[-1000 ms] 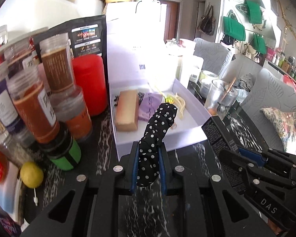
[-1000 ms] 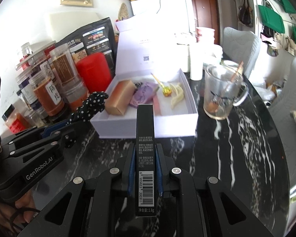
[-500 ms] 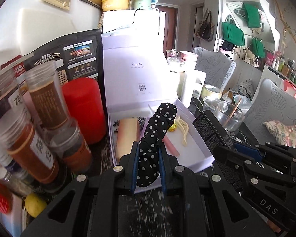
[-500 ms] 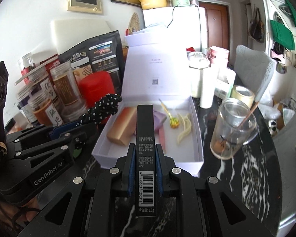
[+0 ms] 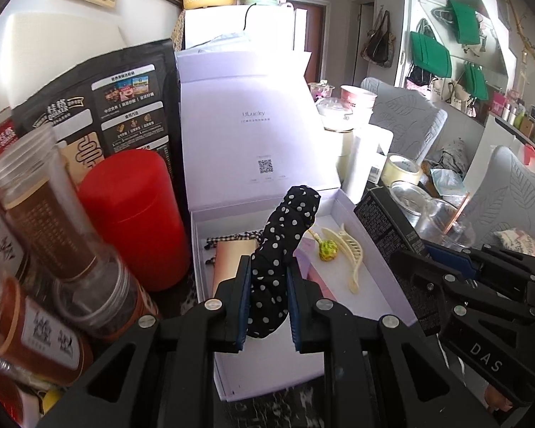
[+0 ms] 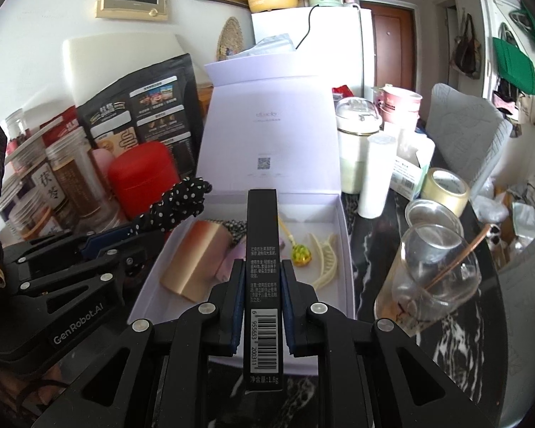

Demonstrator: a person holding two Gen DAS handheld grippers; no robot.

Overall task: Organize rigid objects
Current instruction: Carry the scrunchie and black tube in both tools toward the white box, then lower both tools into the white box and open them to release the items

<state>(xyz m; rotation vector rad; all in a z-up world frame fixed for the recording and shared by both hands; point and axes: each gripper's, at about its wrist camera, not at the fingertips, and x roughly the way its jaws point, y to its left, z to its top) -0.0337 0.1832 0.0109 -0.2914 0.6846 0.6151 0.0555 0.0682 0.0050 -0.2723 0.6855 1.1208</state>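
My left gripper [image 5: 267, 303] is shut on a black polka-dot fabric-covered piece [image 5: 285, 246] that sticks up over the near half of the open white box [image 5: 392, 292]. My right gripper [image 6: 262, 312] is shut on a slim black carton with a barcode [image 6: 262, 260], held above the box's near edge [image 6: 139, 306]. Inside the box lie a gold rectangular case [image 6: 196, 260], a lilac item [image 6: 228, 267], a green-headed pin [image 6: 300, 255] and a cream hair claw [image 6: 326, 260]. Each gripper shows in the other's view: the right one [image 5: 456, 278], the left one [image 6: 89, 249].
Spice jars [image 5: 53, 235], a red canister [image 5: 135, 214] and a black pouch [image 5: 117, 114] crowd the box's left side. Right of it stand a glass with a straw [image 6: 435, 271], a tape roll [image 6: 445, 185], a white tube [image 6: 374, 174] and a lidded jar [image 6: 356, 135] on the black marble table [image 6: 463, 342].
Both grippers have moved forward toward the white box with their loads still held; the box and its upright lid now look closer and larger.
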